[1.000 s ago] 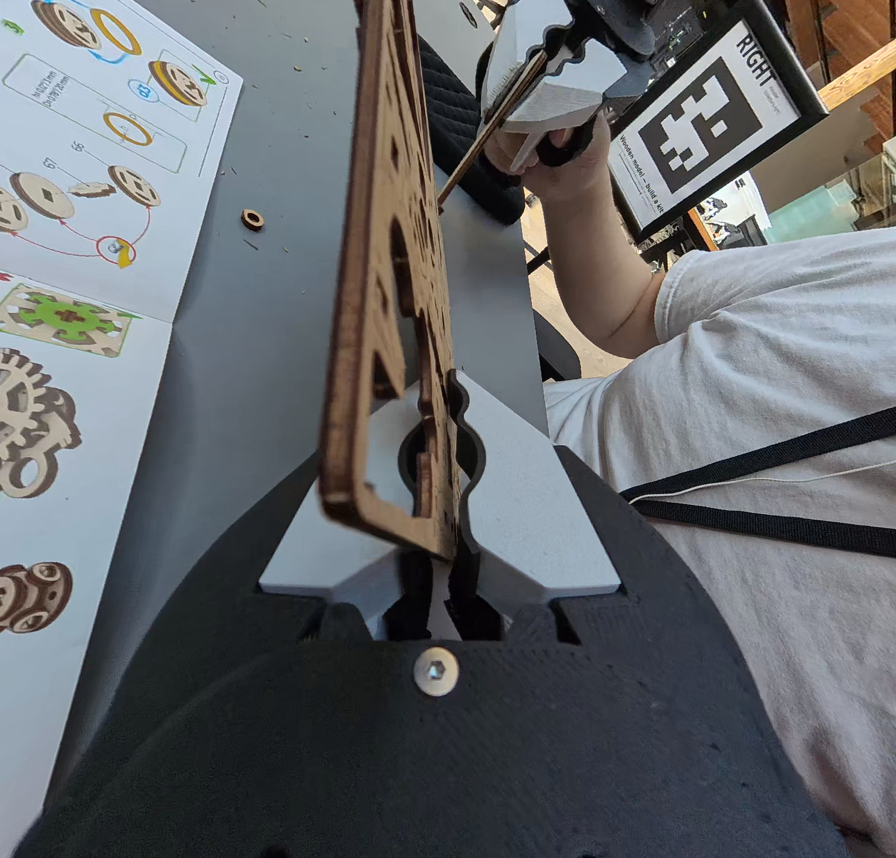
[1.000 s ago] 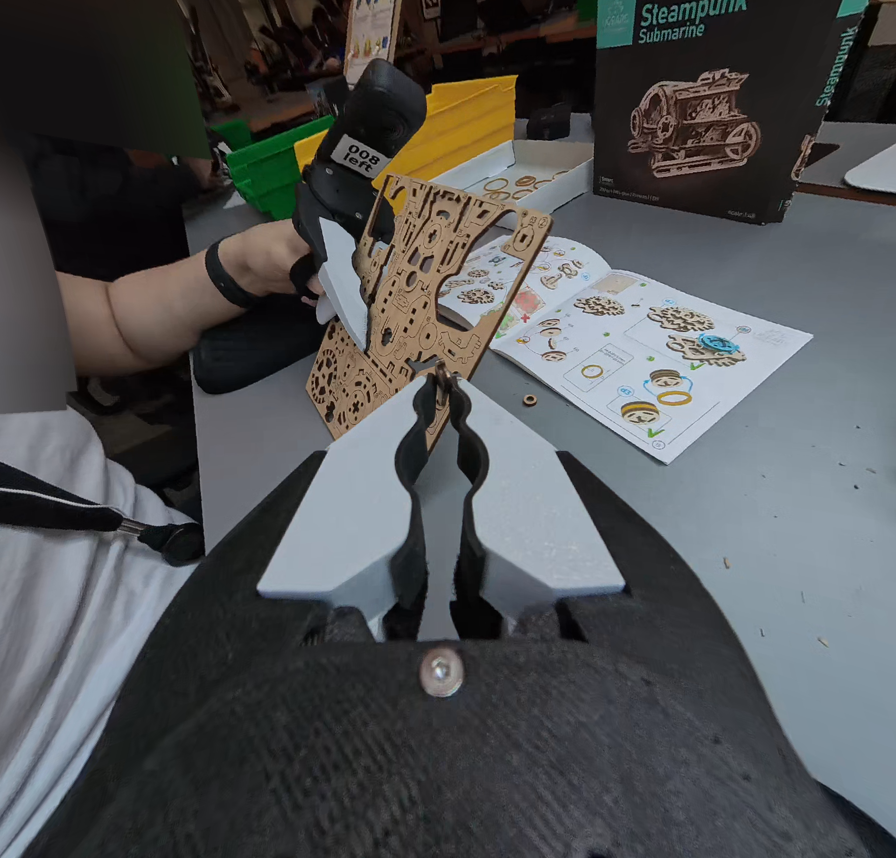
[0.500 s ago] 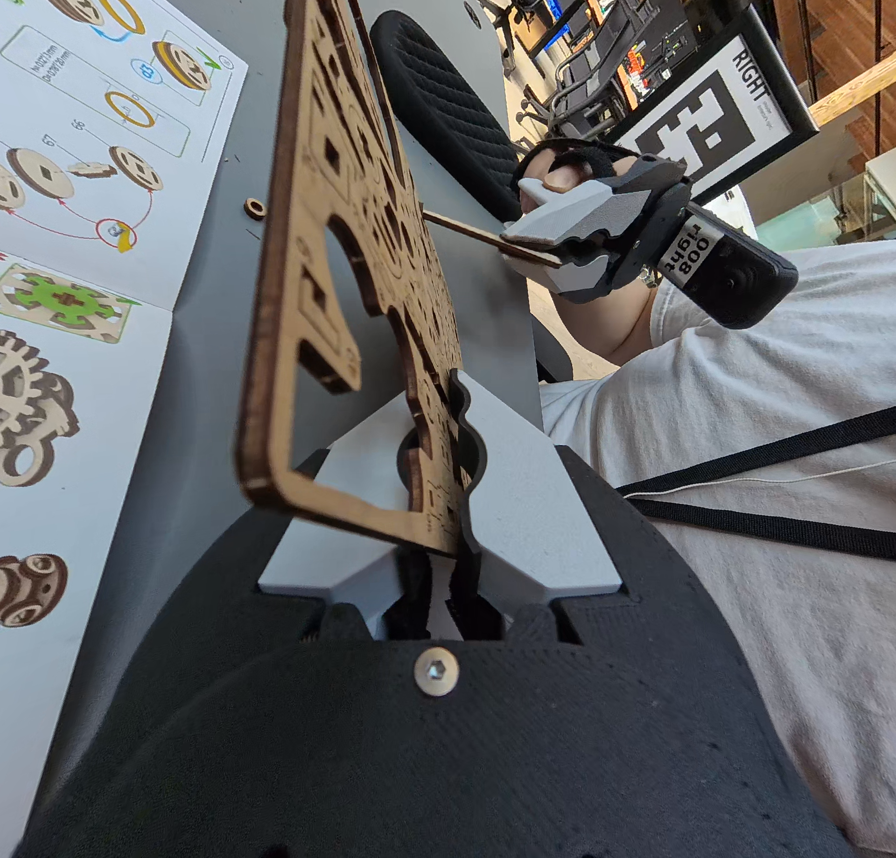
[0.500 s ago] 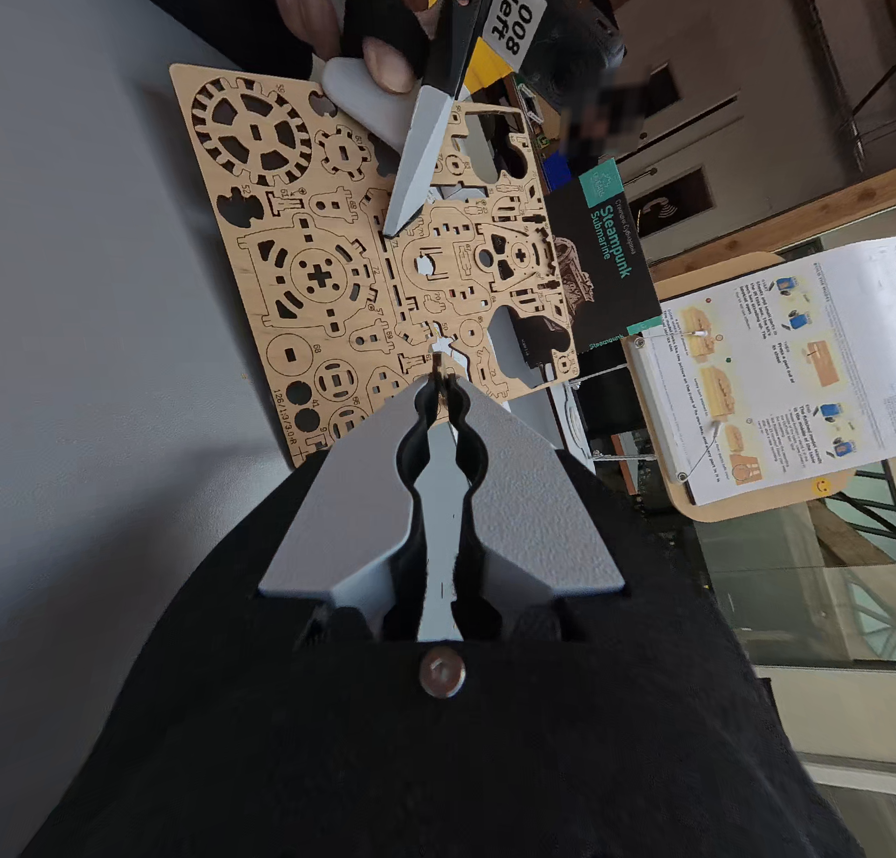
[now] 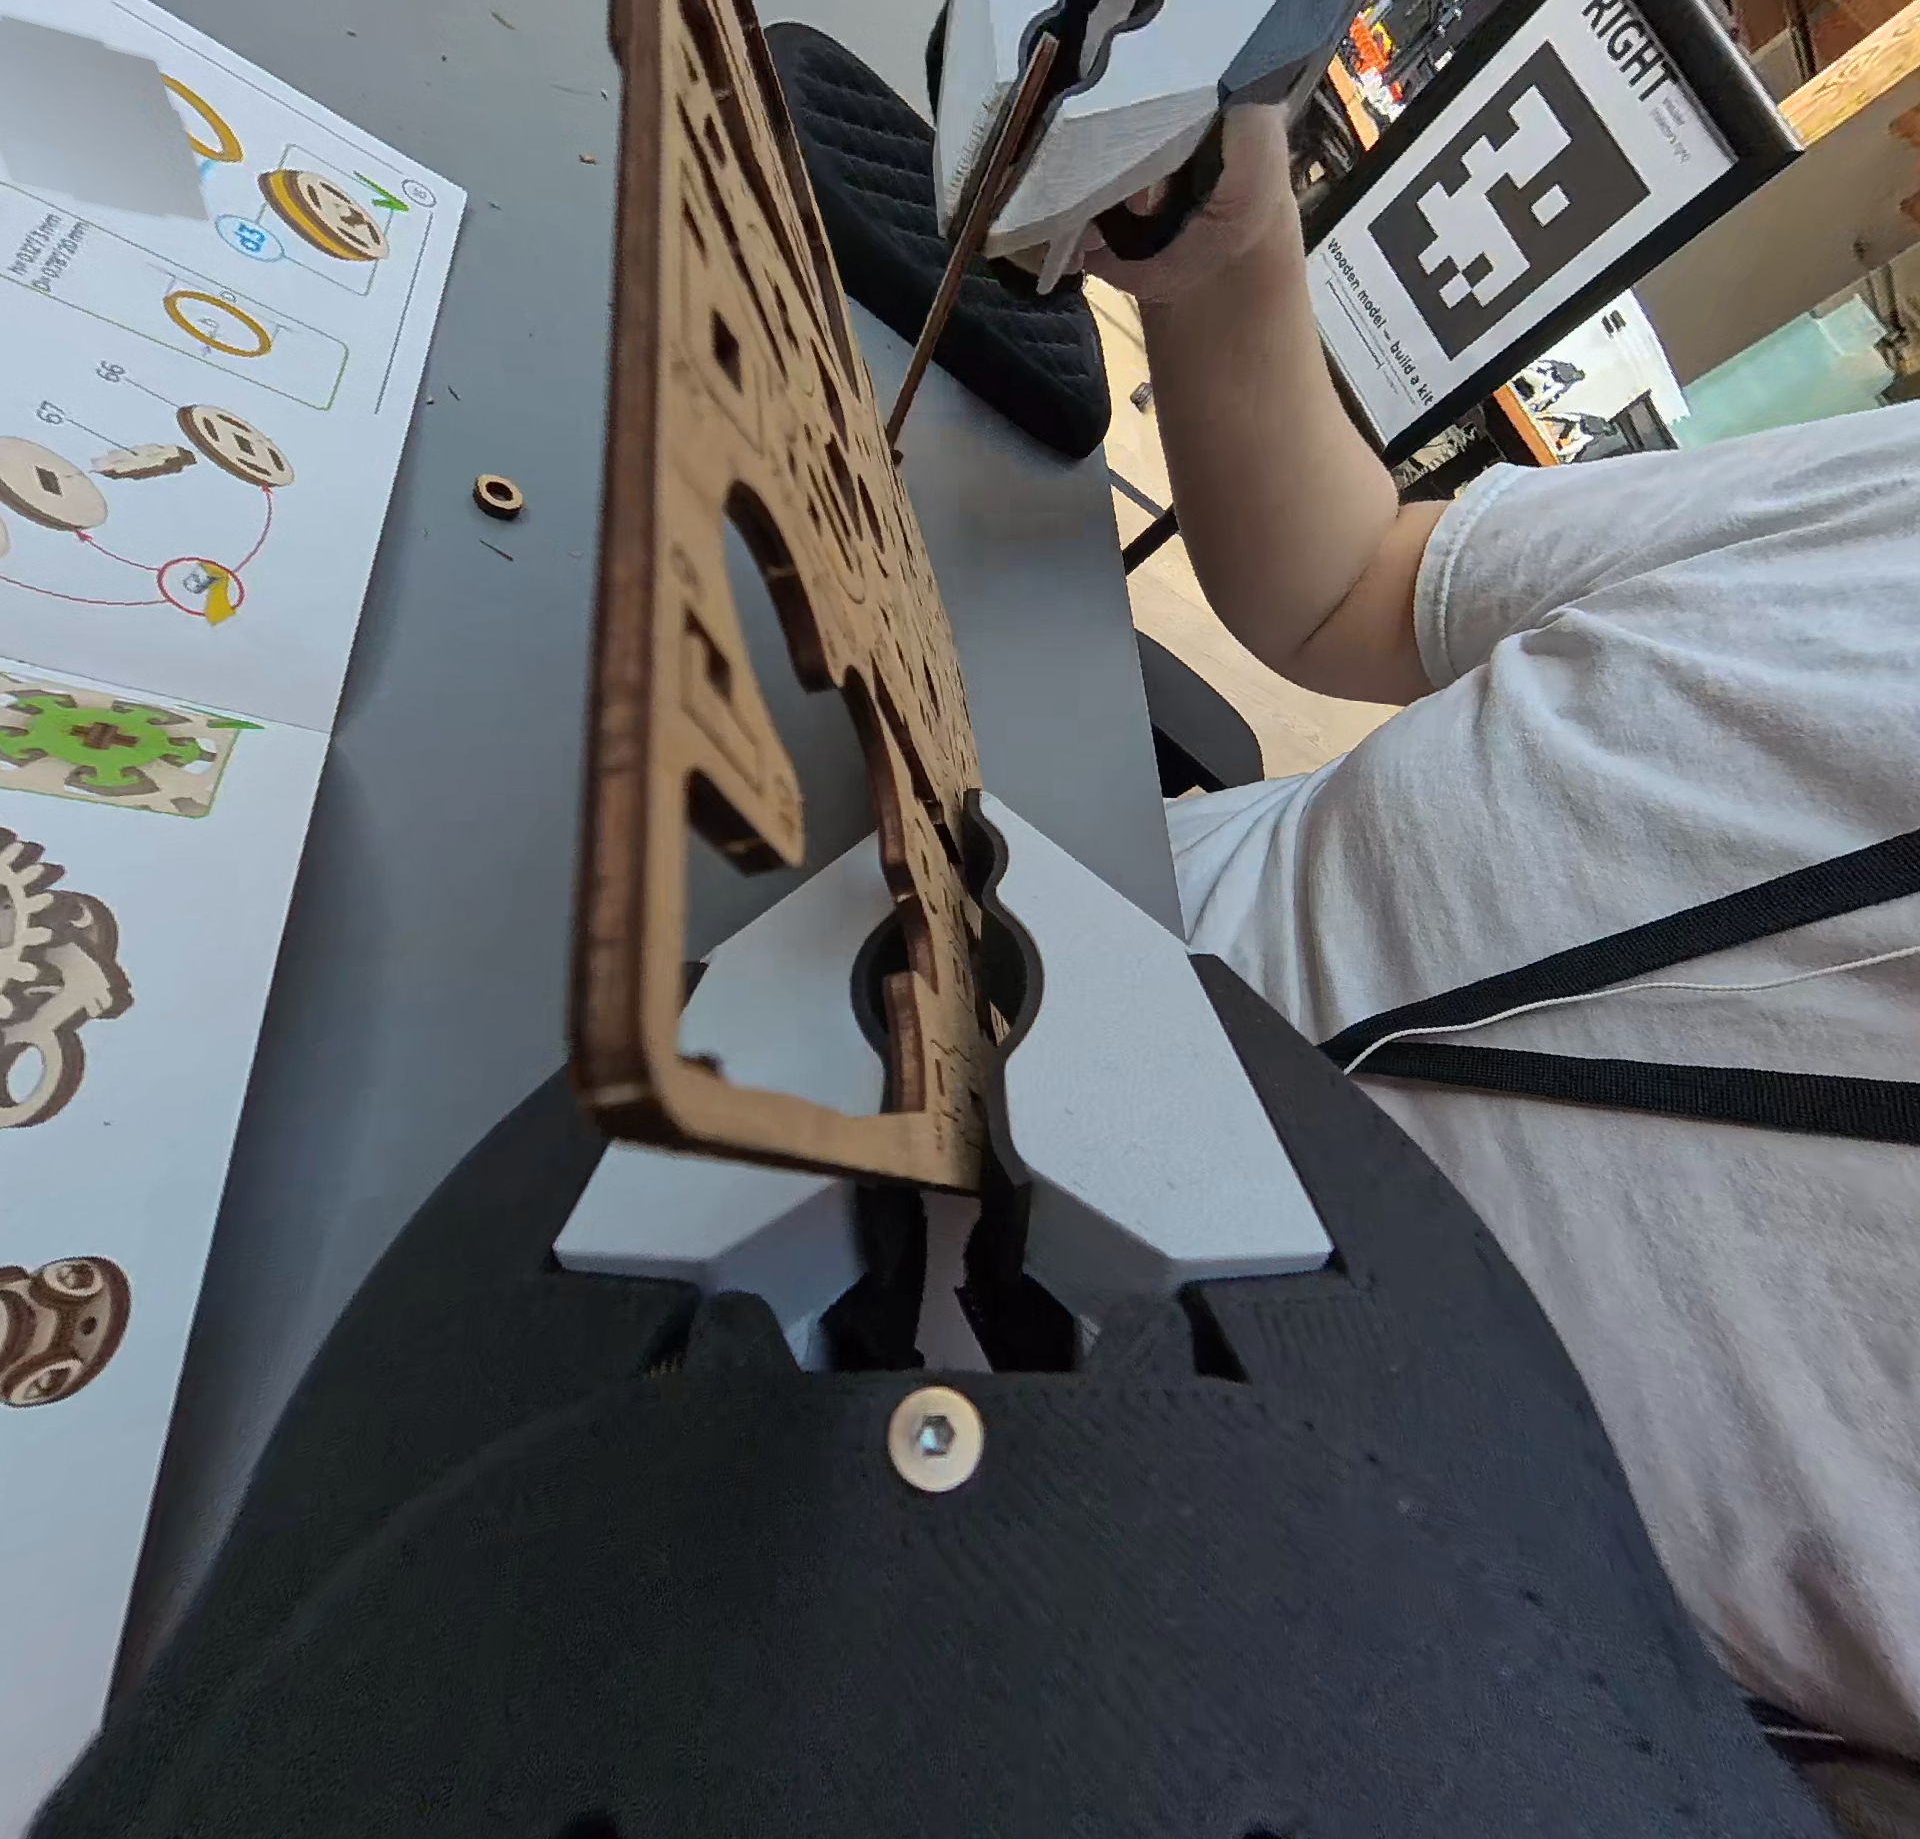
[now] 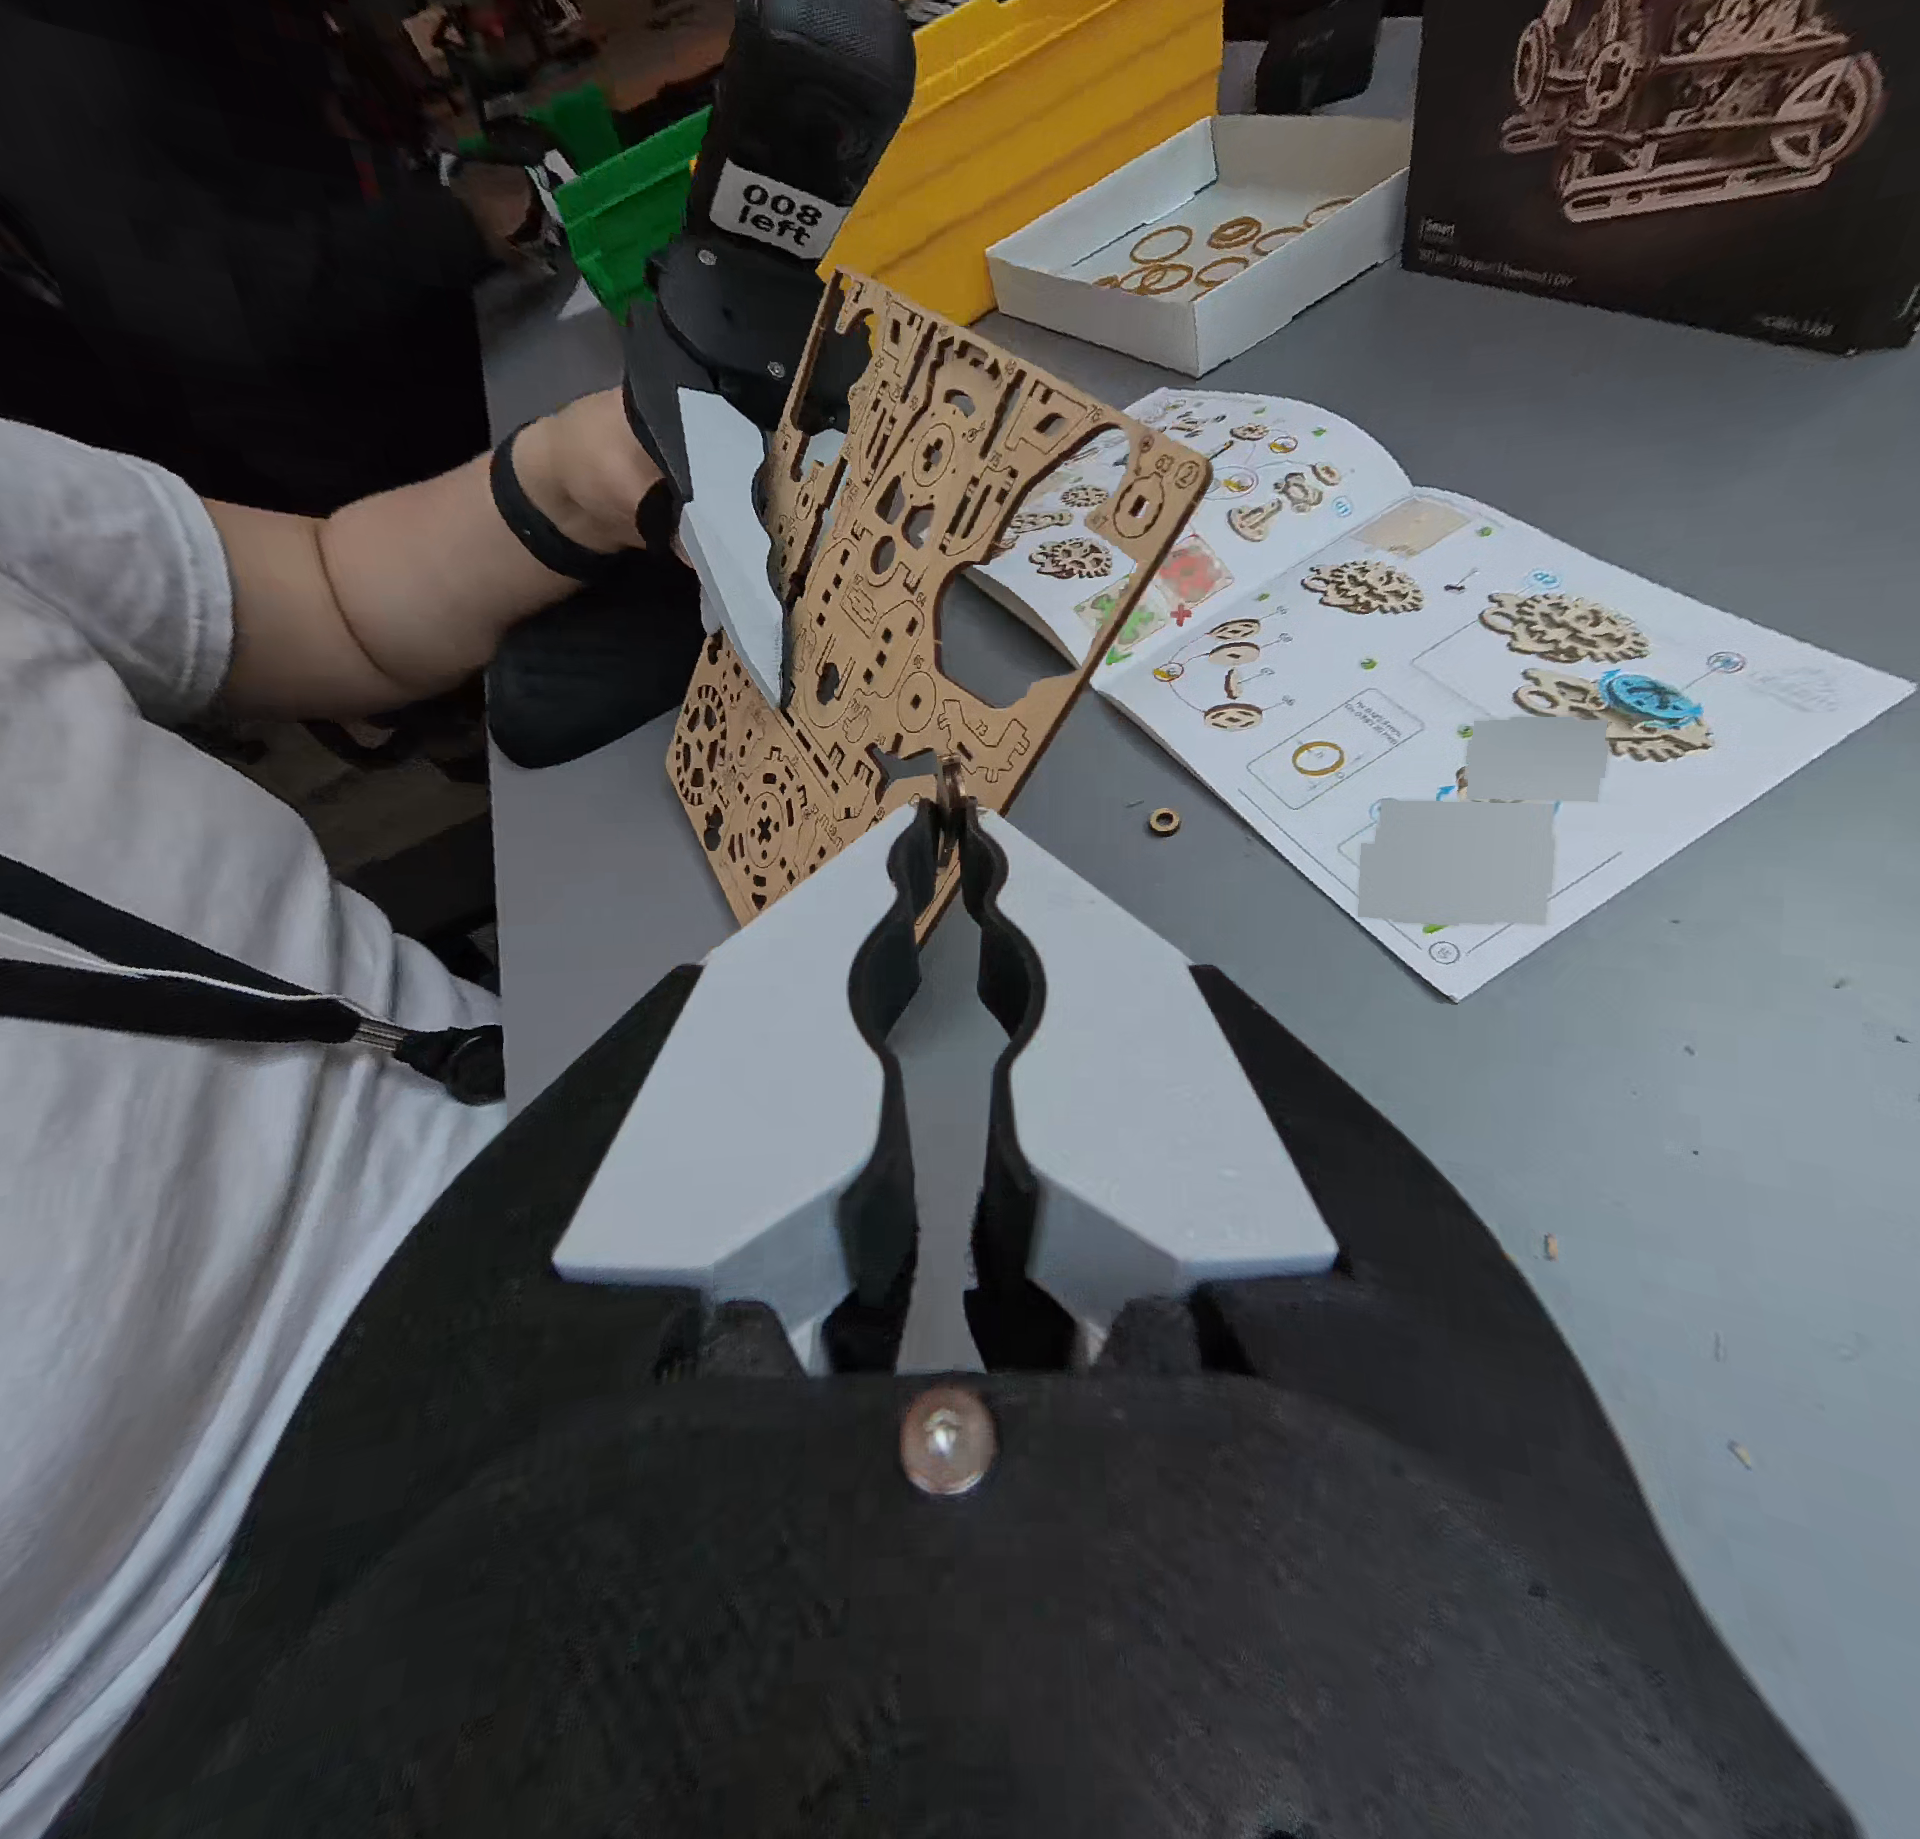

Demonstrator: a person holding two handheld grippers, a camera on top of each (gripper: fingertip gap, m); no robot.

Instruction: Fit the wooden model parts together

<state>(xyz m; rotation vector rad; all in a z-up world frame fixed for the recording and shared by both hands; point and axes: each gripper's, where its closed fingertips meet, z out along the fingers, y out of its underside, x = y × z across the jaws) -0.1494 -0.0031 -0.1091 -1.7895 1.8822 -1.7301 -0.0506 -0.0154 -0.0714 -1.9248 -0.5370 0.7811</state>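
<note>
Both views bright, even daylight-type light, no hard glare. Left wrist view: strongest light upper right, window area there slightly blown out; wooden sheet [image 5: 748, 501] near edge soft, out of focus at lower left corner. Right wrist view: dim, murky background upper left; grey table [image 6: 1558, 1114] evenly lit with soft shadow under sheet. Fisheye bending strong at all edges in both. Left gripper [image 6: 774, 646] fairly sharp; gripper bodies at bottom dark, low detail

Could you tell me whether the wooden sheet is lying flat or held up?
Held up: the left gripper clamps the wooden sheet on edge above the table.
</note>
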